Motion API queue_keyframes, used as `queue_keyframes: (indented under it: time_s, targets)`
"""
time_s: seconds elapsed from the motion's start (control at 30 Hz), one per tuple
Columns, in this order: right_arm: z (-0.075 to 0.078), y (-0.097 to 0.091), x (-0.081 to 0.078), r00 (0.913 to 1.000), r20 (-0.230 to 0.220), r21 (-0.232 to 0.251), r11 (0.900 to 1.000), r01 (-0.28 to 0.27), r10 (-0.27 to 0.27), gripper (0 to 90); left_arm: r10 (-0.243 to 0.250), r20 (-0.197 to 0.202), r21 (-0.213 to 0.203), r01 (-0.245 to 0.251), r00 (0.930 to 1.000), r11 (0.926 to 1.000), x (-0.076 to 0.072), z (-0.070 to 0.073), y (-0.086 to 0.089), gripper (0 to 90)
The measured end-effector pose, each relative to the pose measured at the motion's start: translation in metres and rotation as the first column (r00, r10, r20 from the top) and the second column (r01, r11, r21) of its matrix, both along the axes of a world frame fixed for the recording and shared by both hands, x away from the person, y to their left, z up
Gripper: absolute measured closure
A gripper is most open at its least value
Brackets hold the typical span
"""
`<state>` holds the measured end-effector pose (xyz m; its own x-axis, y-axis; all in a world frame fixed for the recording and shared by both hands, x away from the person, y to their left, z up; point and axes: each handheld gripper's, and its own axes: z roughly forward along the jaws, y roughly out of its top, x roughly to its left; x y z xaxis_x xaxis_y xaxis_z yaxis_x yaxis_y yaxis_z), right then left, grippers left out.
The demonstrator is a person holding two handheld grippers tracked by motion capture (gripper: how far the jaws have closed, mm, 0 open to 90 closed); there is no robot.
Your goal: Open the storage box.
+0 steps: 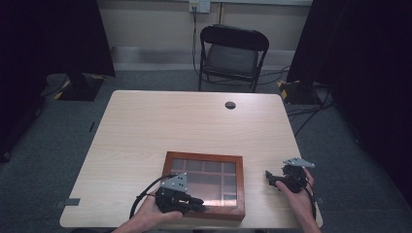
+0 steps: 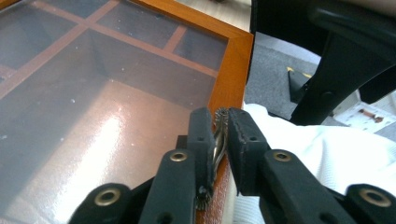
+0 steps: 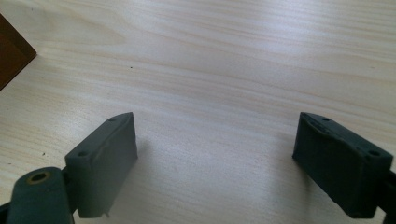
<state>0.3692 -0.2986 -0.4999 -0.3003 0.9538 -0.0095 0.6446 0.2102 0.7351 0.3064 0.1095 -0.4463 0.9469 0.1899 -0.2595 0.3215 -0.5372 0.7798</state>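
Note:
A brown wooden box (image 1: 167, 170) with a glass lid over several compartments lies on the near half of the table. My left gripper (image 1: 198, 204) lies along its near edge. In the left gripper view the left gripper (image 2: 219, 117) is shut on a small ribbed metal clasp (image 2: 219, 137) fixed to the box's frame (image 2: 233, 60). My right gripper (image 1: 268, 177) rests to the right of the box, apart from it. In the right gripper view the right gripper (image 3: 215, 140) stands open over bare tabletop, nothing between its jaws.
The light wooden table (image 1: 194, 121) has a round cable hole (image 1: 230, 105) near its far edge. A black folding chair (image 1: 233, 53) stands behind the table. White cloth on the person (image 2: 327, 149) shows beside the box's near edge.

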Motion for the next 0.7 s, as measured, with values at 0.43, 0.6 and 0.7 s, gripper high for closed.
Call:
queue_keyframes:
  time_s: [0.43, 0.6, 0.7]
  targets:
    - [0.0000, -0.0001, 0.0004, 1.0000, 0.000, 0.001, 1.0000, -0.002, 0.002, 12.7, 0.010, -0.054, -0.006, -0.010, 0.9985, 0.9999, 0.0061, -0.0001, -0.0087, 82.1]
    - [0.0001, -0.0002, 0.0004, 1.0000, 0.000, 0.003, 1.0000, -0.004, 0.004, 12.8, 0.009, -0.065, -0.006, -0.010, 0.9978, 0.9999, 0.0068, 0.0000, -0.0081, 82.1]
    - [0.0001, -0.0003, 0.0005, 1.0000, 0.000, 0.003, 1.0000, -0.004, 0.004, 12.8, 0.009, -0.081, -0.014, -0.010, 0.9967, 0.9998, 0.0079, 0.0018, -0.0072, 82.1]
